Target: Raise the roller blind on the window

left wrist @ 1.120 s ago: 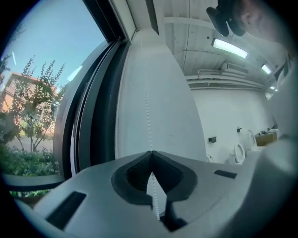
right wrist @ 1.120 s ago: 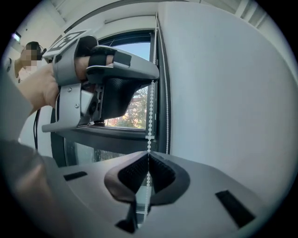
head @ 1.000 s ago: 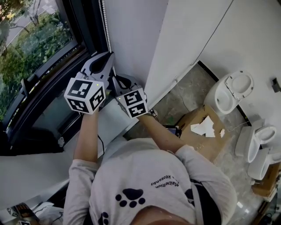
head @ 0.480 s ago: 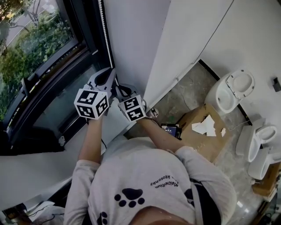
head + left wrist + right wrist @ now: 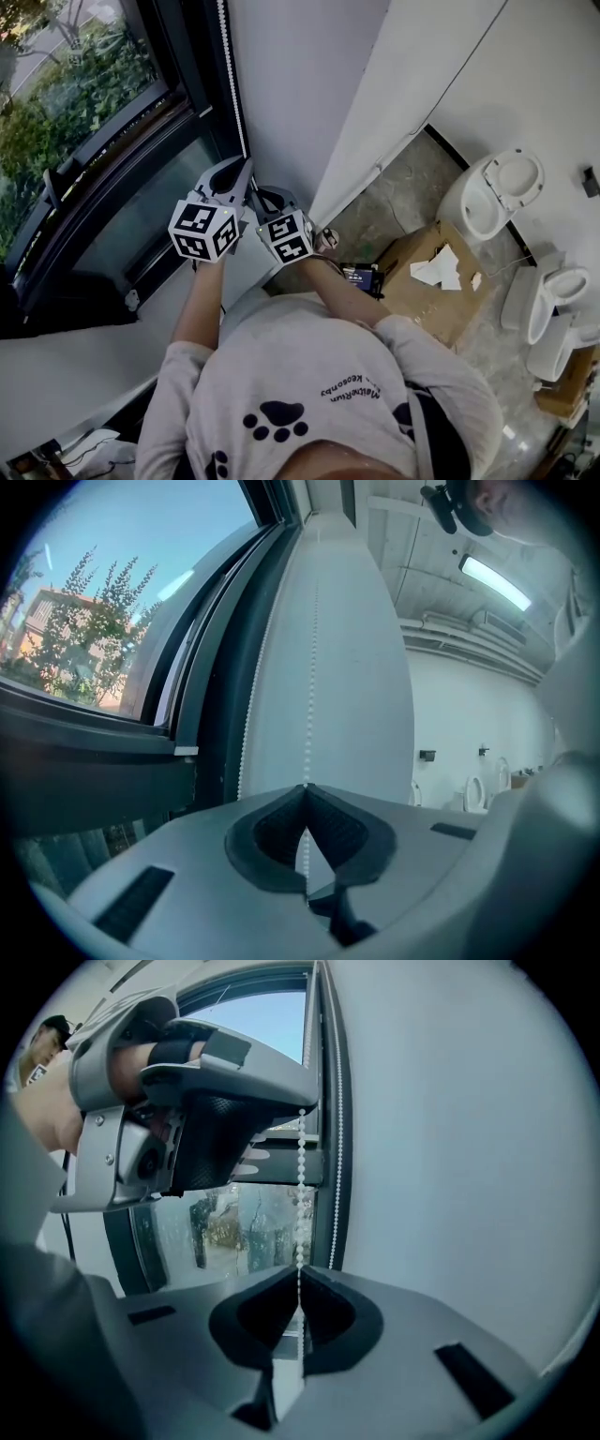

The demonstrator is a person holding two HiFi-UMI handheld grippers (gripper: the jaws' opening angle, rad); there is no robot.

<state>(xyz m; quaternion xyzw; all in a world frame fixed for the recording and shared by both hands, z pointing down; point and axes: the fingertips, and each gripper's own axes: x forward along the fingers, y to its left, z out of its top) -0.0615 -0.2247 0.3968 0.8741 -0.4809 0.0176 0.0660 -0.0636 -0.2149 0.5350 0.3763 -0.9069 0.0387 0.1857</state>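
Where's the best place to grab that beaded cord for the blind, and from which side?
Pinch the free-hanging strand of the bead chain, coming level from the room side. It hangs thin and vertical before the wall, and its beads should resist slipping.

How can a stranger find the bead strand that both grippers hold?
Start at the dark-framed window and go to its right edge, beside the white wall. Two strands of white bead chain hang there. The held strand is pinched by the left gripper and the right gripper, while the free strand hangs close beside the frame.
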